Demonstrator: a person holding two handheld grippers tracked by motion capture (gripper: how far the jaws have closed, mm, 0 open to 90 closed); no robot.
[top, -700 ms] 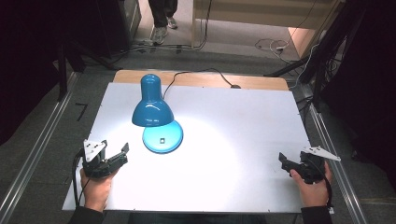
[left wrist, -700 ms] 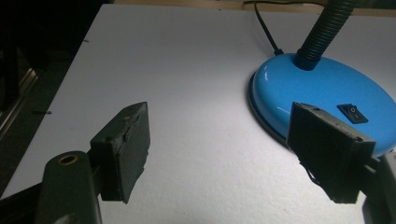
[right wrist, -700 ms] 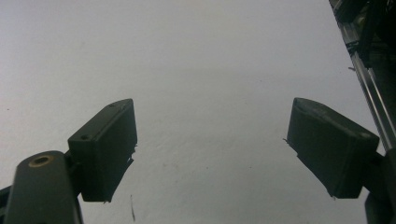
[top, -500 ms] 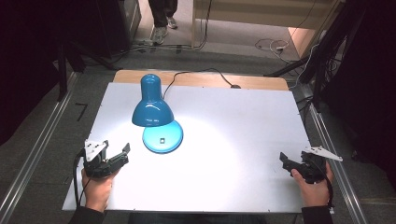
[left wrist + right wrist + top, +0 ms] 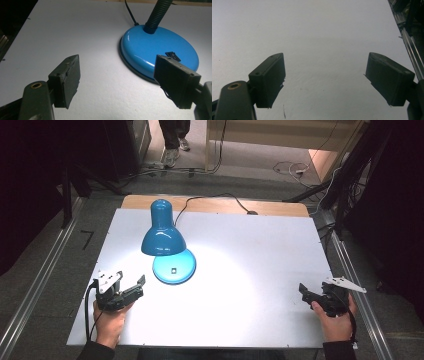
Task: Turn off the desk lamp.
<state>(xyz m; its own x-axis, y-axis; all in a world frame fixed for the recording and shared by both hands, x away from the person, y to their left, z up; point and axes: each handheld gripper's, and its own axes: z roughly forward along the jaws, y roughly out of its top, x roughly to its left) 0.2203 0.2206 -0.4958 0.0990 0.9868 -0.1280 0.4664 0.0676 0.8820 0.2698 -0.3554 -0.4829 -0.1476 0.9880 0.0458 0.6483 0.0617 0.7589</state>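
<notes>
High view: white rectangular tabletop (image 5: 260,270) lit at its middle, with a strip of bare wood along the far edge and metal rails down both long sides. Blue metal desk lamp (image 5: 165,240) with round base standing in the left half, shade bent low over the base, black cord (image 5: 210,200) running off the far edge. Left gripper (image 5: 131,290) held near the front left corner, just short of the lamp base, jaws spread and empty. Right gripper (image 5: 306,292) held near the right edge, well apart from the lamp, jaws spread and empty. Wide bare surface between the two grippers.

Left gripper view: both black jaws parted over bare tabletop; round blue base (image 5: 155,52) with black rocker switch (image 5: 173,56) and ribbed dark neck (image 5: 157,15) just beyond the right-hand jaw, not touching. Tabletop's edge at upper left.

Right gripper view: jaws wide apart over plain white surface; rail (image 5: 409,42) at upper right.
</notes>
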